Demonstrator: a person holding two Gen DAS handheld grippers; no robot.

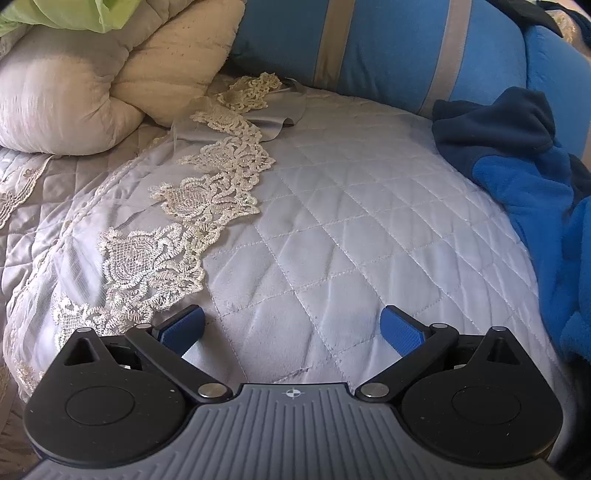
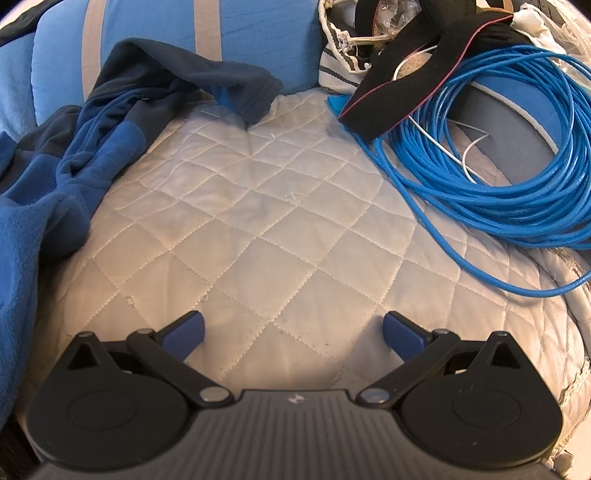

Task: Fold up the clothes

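Quilted pale satin fills the left wrist view: a bedspread (image 1: pixel 332 221) stitched in diamonds, with a strip of cream lace (image 1: pixel 192 221) running diagonally across its left half. The left gripper (image 1: pixel 293 328) hangs over bare quilt with its jaws spread as wide as they go and nothing between the blue pads (image 1: pixel 183 328). The garment to fold, a blue fleece (image 1: pixel 517 166) in two shades of blue, lies crumpled at the right edge, well apart from the fingers; the frame cuts off most of it, so its shape cannot be read. Behind it stands a light blue cushion (image 1: pixel 388 48) with pale stripes. A cream quilted pillow (image 1: pixel 92 85) sits top left, and a scrap of lime-green fabric (image 1: pixel 74 14) above it is cropped by the frame.

In the right wrist view the right gripper (image 2: pixel 293 332) is likewise fully spread and empty, poised above the same bedspread (image 2: pixel 277 240). Here the blue fleece (image 2: pixel 92 158) sprawls along the left side, one dark navy part (image 2: pixel 221 85) draped towards the middle at the back; its lower part runs out of the frame. To the right lies a coil of blue cable (image 2: pixel 498 184), touching the quilt, partly covered by a black fabric piece (image 2: pixel 406 92) with a thin red edge. The clutter behind that, top right, is too jumbled to make out. The striped cushion (image 2: pixel 258 29) shows again at the back.
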